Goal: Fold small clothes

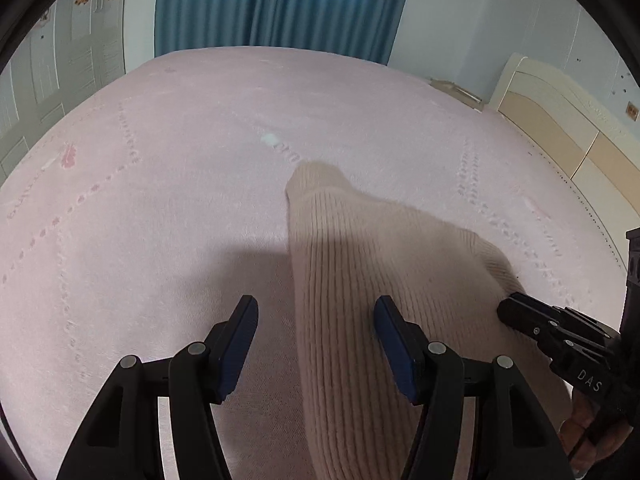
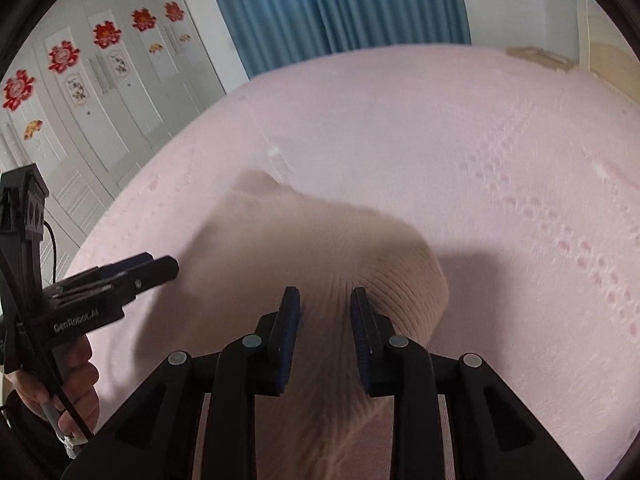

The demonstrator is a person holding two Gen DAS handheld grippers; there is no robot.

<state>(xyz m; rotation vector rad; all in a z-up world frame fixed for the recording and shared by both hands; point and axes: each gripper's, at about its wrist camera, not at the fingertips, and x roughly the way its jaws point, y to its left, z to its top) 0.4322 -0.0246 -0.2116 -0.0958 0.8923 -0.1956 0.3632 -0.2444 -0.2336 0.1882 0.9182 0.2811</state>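
A beige ribbed knit garment (image 1: 360, 272) lies on the pink bed sheet (image 1: 160, 180), narrowing toward the far end. My left gripper (image 1: 316, 312) is open, its jaws wide apart just above the garment's left edge and holding nothing. My right gripper (image 2: 325, 304) hovers over the same garment (image 2: 304, 248), which looks blurred; its jaws are partly apart with knit fabric showing between them. The right gripper also shows in the left wrist view (image 1: 508, 306) at the garment's right edge. The left gripper shows in the right wrist view (image 2: 164, 266) at the garment's left side.
The pink sheet (image 2: 480, 152) with embroidered patterns covers the whole bed. A blue curtain (image 1: 280, 4) hangs behind it. A white wardrobe (image 2: 100, 92) with red flower decals stands to the left. A cream headboard (image 1: 560, 112) is at the right.
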